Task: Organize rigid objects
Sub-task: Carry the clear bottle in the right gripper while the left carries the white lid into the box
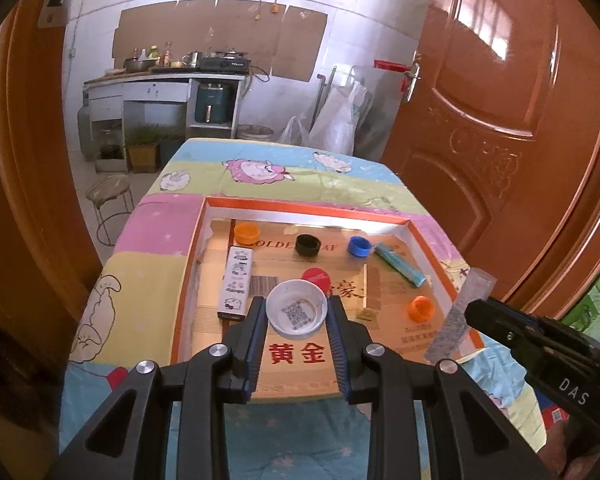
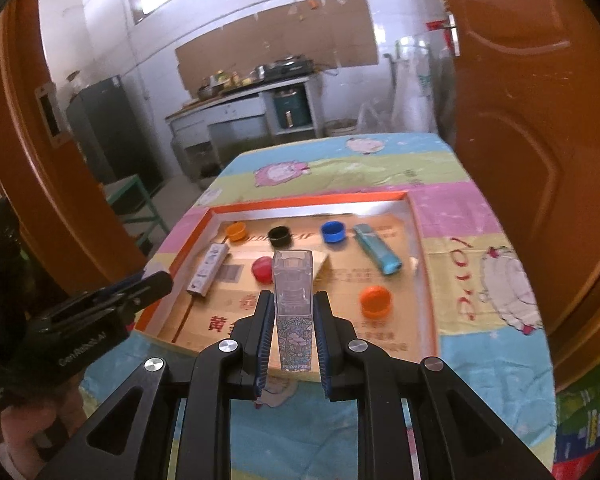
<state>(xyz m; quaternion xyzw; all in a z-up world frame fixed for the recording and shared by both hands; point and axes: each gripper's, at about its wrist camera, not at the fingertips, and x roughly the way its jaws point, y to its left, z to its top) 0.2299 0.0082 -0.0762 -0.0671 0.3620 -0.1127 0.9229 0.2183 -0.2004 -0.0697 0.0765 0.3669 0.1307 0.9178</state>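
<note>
My left gripper (image 1: 297, 304) is shut on a white round lid (image 1: 297, 309), held above the near part of an orange-rimmed cardboard tray (image 1: 300, 204). My right gripper (image 2: 291, 300) is shut on a clear rectangular flower-printed lighter (image 2: 293, 304), upright over the tray's near edge; it shows at the right of the left wrist view (image 1: 458, 312). In the tray lie an orange cap (image 1: 247, 233), a black cap (image 1: 309, 245), a blue cap (image 1: 359, 247), a red cap (image 1: 317, 276), another orange cap (image 1: 420, 309), a teal lighter (image 1: 400, 264) and a white patterned lighter (image 1: 236, 282).
The tray sits on a table with a pastel cartoon cloth (image 1: 260, 168). An orange wooden door (image 1: 500, 100) stands close on the right and a door frame (image 1: 24, 160) on the left. A stool (image 1: 110, 196) and a kitchen counter (image 1: 160, 80) lie beyond.
</note>
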